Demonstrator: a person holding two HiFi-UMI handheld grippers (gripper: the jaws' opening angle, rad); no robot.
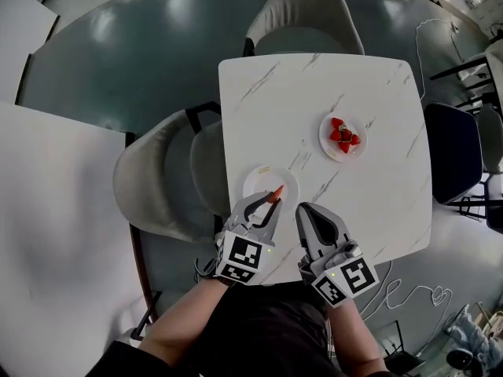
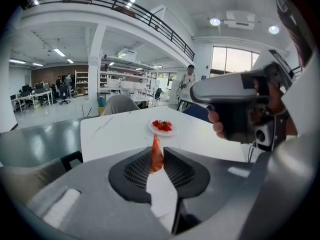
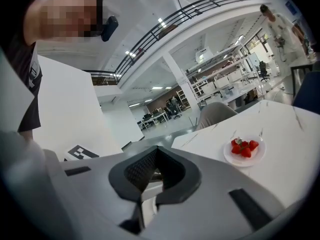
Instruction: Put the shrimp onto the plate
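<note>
The slim orange shrimp point(image 2: 157, 153), long axis upright with its tip toward frame top, is pinched by the left gripper point(image 1: 270, 203) over the round white plate point(image 1: 251, 181), while the right gripper point(image 3: 156, 159) is clenched empty

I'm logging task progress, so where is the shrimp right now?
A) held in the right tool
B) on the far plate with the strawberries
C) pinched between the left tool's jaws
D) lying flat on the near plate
C: the left gripper view shows the shrimp clamped upright between the jaws of the left tool, which the head view places over the near plate.
</note>
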